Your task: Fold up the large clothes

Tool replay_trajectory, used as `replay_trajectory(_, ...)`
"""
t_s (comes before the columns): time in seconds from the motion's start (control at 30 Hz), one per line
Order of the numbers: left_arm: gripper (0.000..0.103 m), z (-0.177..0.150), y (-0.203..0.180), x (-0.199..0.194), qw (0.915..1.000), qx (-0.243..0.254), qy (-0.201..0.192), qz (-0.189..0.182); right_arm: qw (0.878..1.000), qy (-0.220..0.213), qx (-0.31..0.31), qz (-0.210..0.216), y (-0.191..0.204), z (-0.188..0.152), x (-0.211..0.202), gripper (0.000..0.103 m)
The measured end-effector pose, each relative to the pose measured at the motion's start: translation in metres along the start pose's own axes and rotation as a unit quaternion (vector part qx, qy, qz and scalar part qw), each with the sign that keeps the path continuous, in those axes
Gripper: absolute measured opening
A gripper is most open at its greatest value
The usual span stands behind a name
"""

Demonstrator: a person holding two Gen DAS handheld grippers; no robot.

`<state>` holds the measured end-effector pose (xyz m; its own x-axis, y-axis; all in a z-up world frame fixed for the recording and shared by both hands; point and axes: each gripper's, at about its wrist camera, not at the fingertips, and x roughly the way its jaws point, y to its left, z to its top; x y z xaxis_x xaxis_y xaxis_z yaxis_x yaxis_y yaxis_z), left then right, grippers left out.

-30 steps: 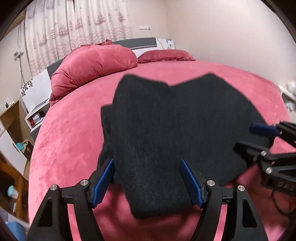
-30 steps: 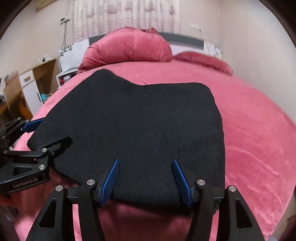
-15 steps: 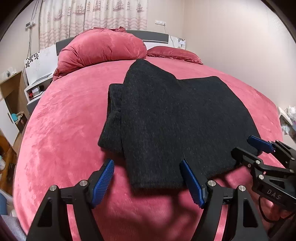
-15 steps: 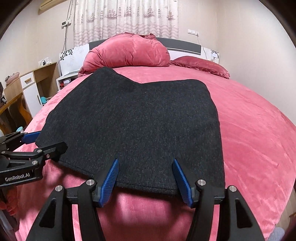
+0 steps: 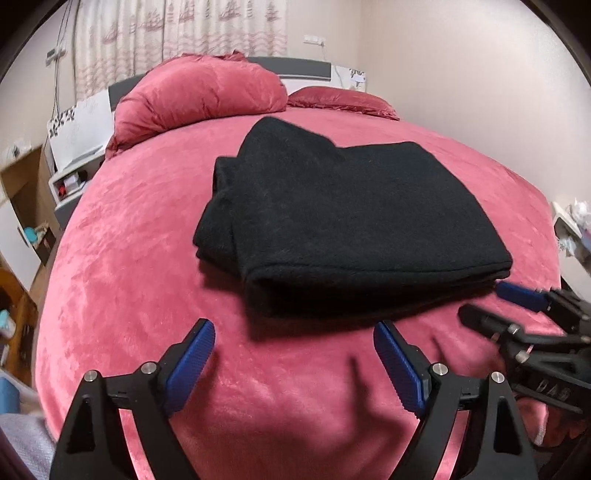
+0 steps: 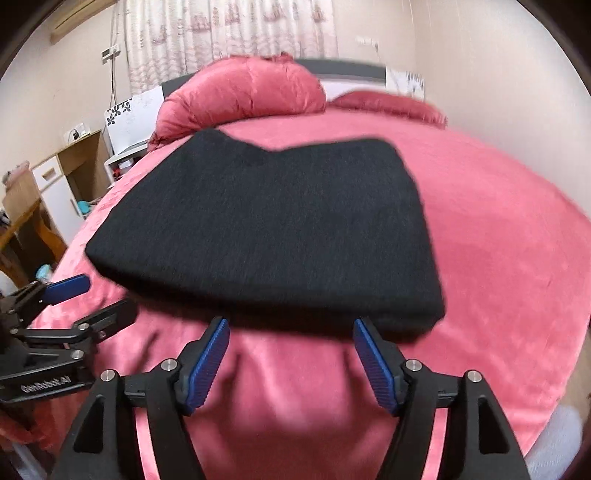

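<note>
Pink plush bedding [image 5: 140, 258] forms the working surface, with a rolled quilt [image 5: 199, 96] and a pillow [image 5: 343, 101] at its far end before a patterned curtain [image 5: 177, 33]. Left gripper [image 5: 293, 345]: jaws spread and opening, nothing between the blue pads [image 5: 190, 363], only bare bedding beneath them. Right gripper [image 6: 290, 341]: jaws likewise apart and opening, empty, poised just short of the cloth. Outward from both, the folded black garment [image 5: 332, 221] is seen lying flat near the middle of the bed, clear of either set of pads. In the left wrist view the garment's near folded edge is found at about 12 to 1 o'clock from the left gripper, with a thicker bundled portion, perhaps a tucked sleeve, at 11 o'clock; the right gripper [image 5: 491, 306] enters that view at 3 o'clock, its upper blue pad close beside the garment's near right corner, though contact cannot be confirmed. In the right wrist view the garment [image 6: 266, 221] is spread directly at 12 o'clock, its near edge running from 9 to 3 o'clock across the fingers' line, and the left gripper [image 6: 99, 299] appears at 9 o'clock, just beside the near left corner. The long axis of the bundle is judged to run side to side, parallel to the near edge, so each gripper is nearest its own corner; whether a further fold is needed cannot be determined.
</note>
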<state>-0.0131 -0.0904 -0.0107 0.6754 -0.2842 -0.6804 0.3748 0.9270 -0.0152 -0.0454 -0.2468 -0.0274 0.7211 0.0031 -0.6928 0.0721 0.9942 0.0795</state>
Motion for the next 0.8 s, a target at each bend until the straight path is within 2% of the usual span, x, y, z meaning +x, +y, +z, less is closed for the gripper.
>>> replay_trajectory(0.07, 0.097, 0.000, -0.003, -0.004, 1.0000, -0.004, -0.003, -0.006, 1.000, 0.010, 0.003, -0.003, 0.000, -0.003, 0.000, 0.071)
replay_trajectory(0.13, 0.100, 0.000, -0.005, -0.007, 0.9999, -0.010, -0.002, -0.014, 1.000, 0.008, 0.003, -0.006, 0.002, -0.003, -0.001, 0.075)
replay_trajectory(0.27, 0.102, 0.000, -0.006, -0.013, 0.9998, -0.020, -0.005, -0.004, 1.000, 0.002, 0.016, -0.012, -0.001, -0.002, -0.004, 0.080)
replay_trajectory(0.47, 0.103, 0.001, -0.001, -0.008, 0.9990, -0.044, 0.011, 0.000, 0.999, 0.011, 0.034, -0.018, -0.007, -0.003, -0.001, 0.081)
replay_trajectory(0.8, 0.103, 0.002, -0.002, -0.005, 0.9987, -0.047, 0.017, 0.010, 0.999, 0.010, 0.030, -0.009, -0.006, -0.002, 0.000, 0.081)
